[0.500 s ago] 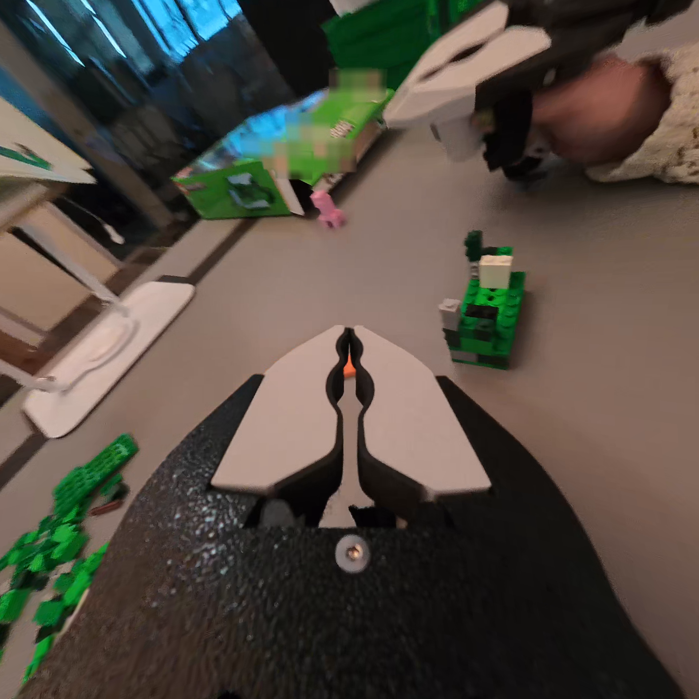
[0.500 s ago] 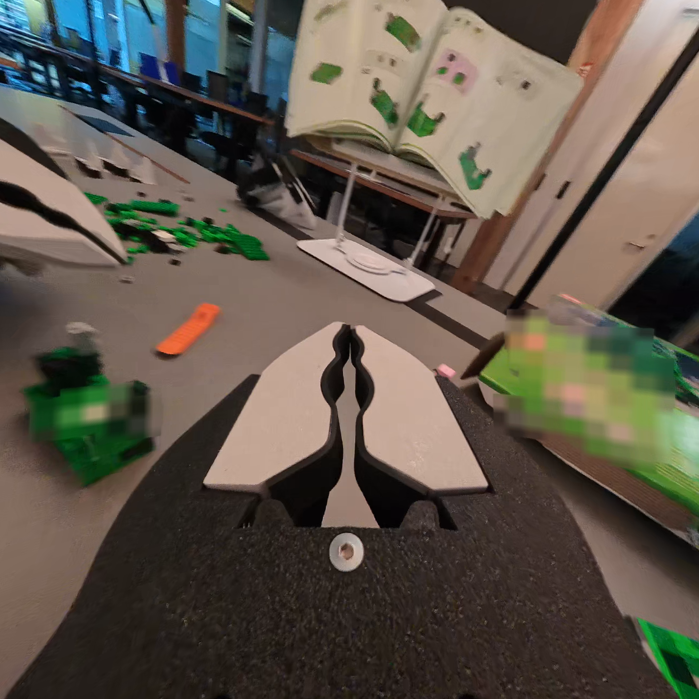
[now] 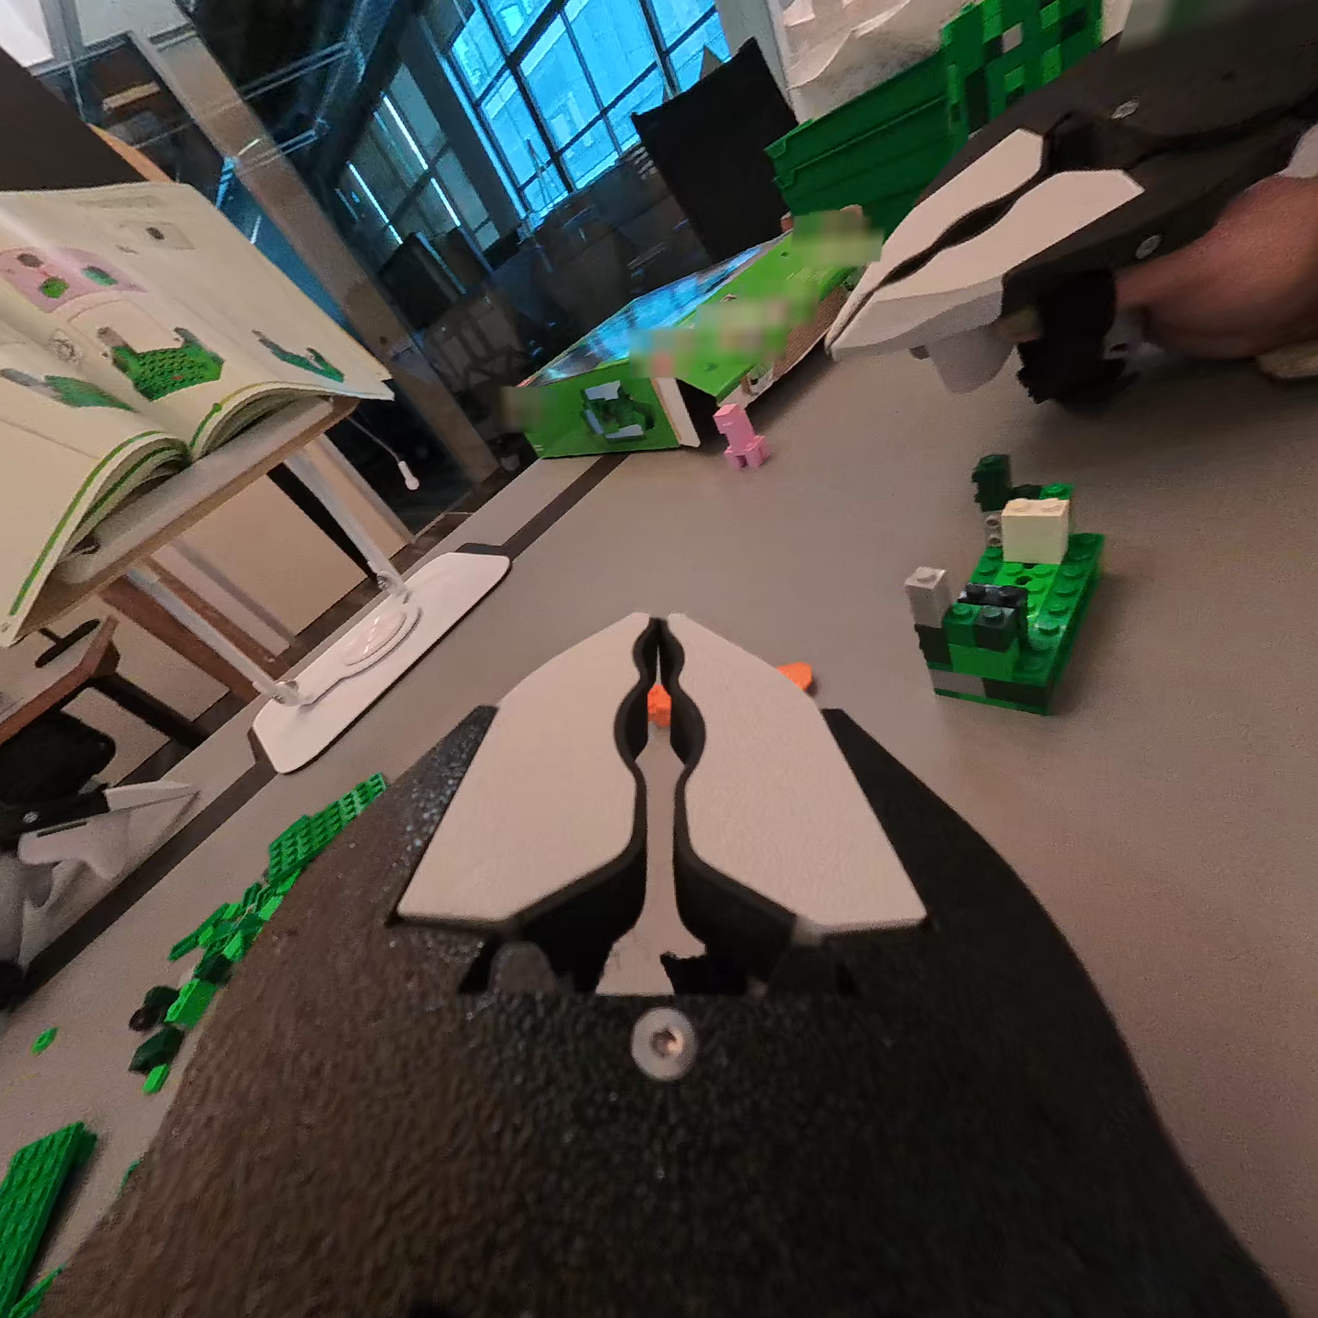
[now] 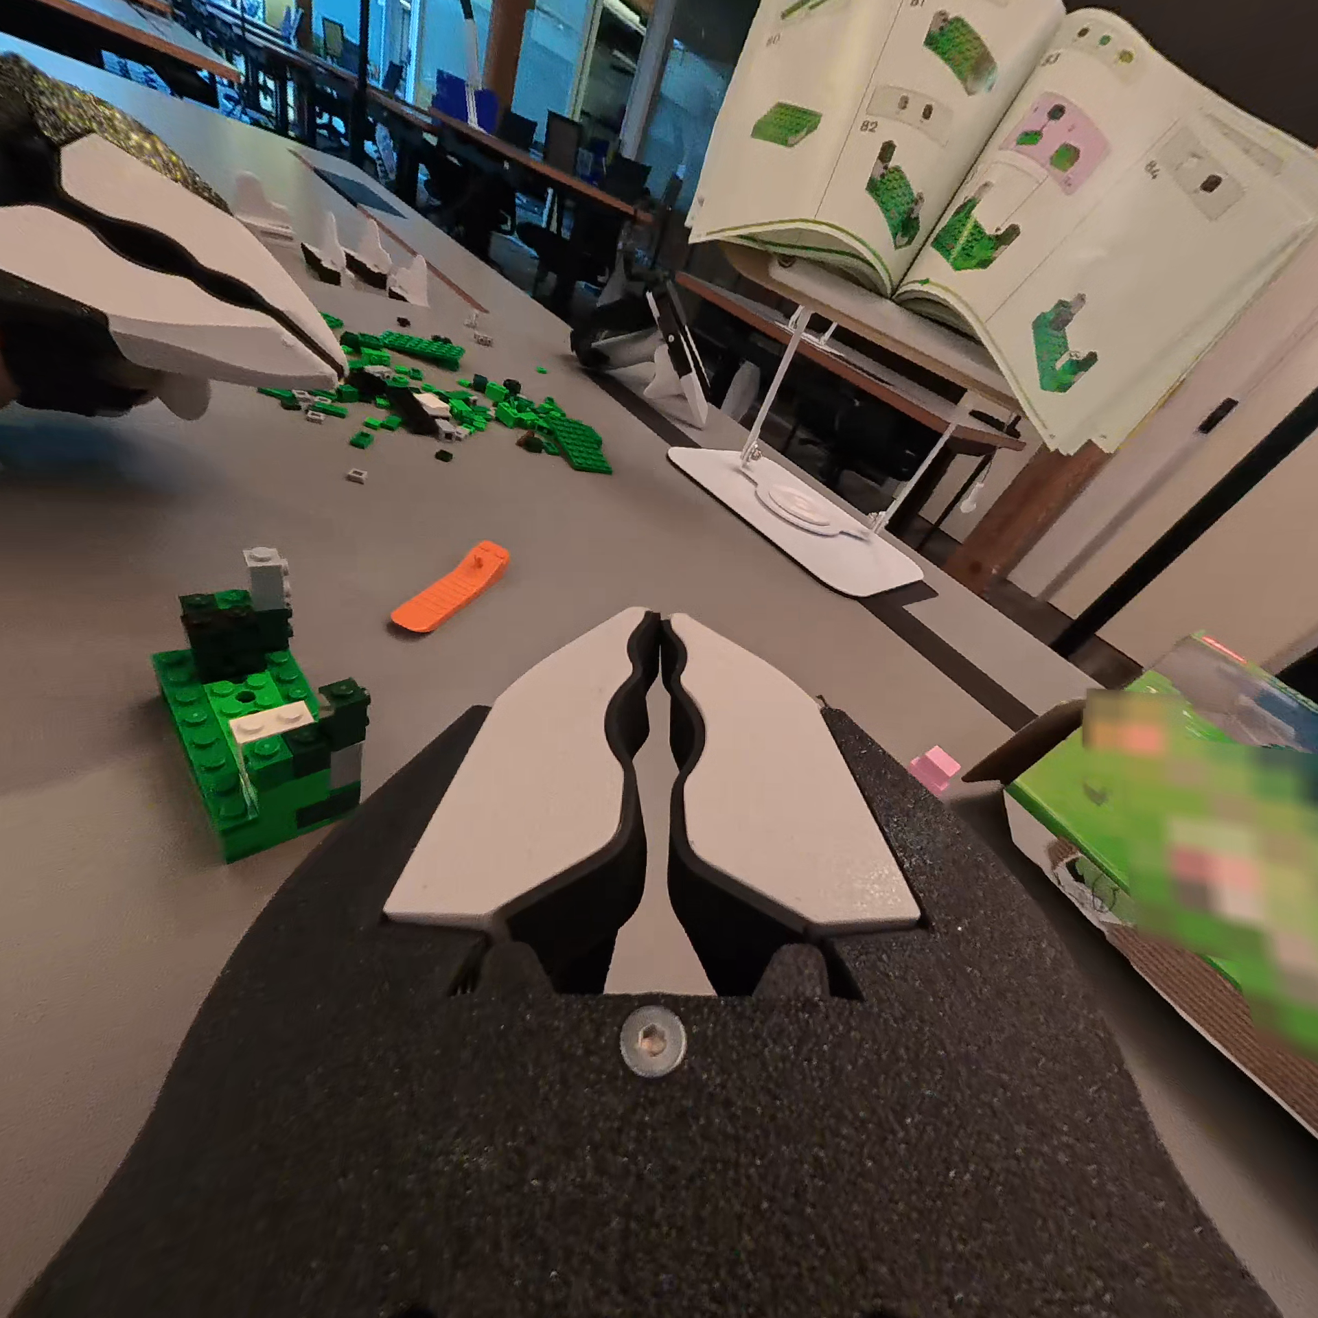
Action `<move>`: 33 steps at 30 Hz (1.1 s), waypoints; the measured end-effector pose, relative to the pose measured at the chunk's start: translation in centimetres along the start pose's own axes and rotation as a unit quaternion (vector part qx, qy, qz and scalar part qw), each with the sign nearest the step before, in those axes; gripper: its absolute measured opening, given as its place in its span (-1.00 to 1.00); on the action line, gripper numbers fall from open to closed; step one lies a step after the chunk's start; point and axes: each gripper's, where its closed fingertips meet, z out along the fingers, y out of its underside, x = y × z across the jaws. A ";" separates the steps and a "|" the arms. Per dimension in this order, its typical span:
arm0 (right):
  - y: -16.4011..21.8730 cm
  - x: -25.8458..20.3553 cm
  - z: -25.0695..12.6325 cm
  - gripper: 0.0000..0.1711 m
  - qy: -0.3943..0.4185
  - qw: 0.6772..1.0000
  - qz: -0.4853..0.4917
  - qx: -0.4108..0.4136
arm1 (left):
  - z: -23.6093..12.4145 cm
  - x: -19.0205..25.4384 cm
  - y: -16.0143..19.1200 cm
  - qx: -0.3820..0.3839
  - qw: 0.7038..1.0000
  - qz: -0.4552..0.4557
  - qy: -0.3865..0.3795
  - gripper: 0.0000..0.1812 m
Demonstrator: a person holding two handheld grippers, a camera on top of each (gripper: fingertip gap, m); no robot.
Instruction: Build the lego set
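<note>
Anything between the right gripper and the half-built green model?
Nothing visible. The right gripper, shut and empty, has bare grey table between its tips and the green model off to its left. The orange brick separator lies beyond that line, apart from both.

Left claw (image 3: 660, 631) and right claw (image 4: 657, 622) are seen to be of one build — a coarse-grained black shell, broad at the base and narrowed forward. Each carries two pale grey fingers (image 3: 549, 784) with black wavy inner edges. A silver hex-socket screw (image 3: 665, 1045) is set centrally behind the fingers. At the right hand (image 3: 1212, 285) a cream knitted cuff (image 3: 1291, 365) is only partly seen.
</note>
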 end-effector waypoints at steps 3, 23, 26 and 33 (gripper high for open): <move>-0.1 -0.1 -0.1 -1.00 -0.004 1.000 0.003 0.003 | -0.2 -0.5 0.3 -0.007 1.000 -0.004 -0.016 -1.00; 0.0 0.3 0.0 -1.00 -0.004 1.000 0.022 0.002 | -0.1 -1.0 1.2 -0.022 0.999 -0.031 -0.018 -1.00; 0.1 0.2 0.1 -1.00 -0.006 1.000 0.015 -0.003 | 0.0 -1.0 1.3 -0.024 0.999 -0.033 -0.018 -1.00; 0.3 -0.1 0.3 -1.00 -0.009 1.000 0.002 -0.010 | 0.1 -1.0 1.5 -0.031 0.999 -0.034 -0.019 -1.00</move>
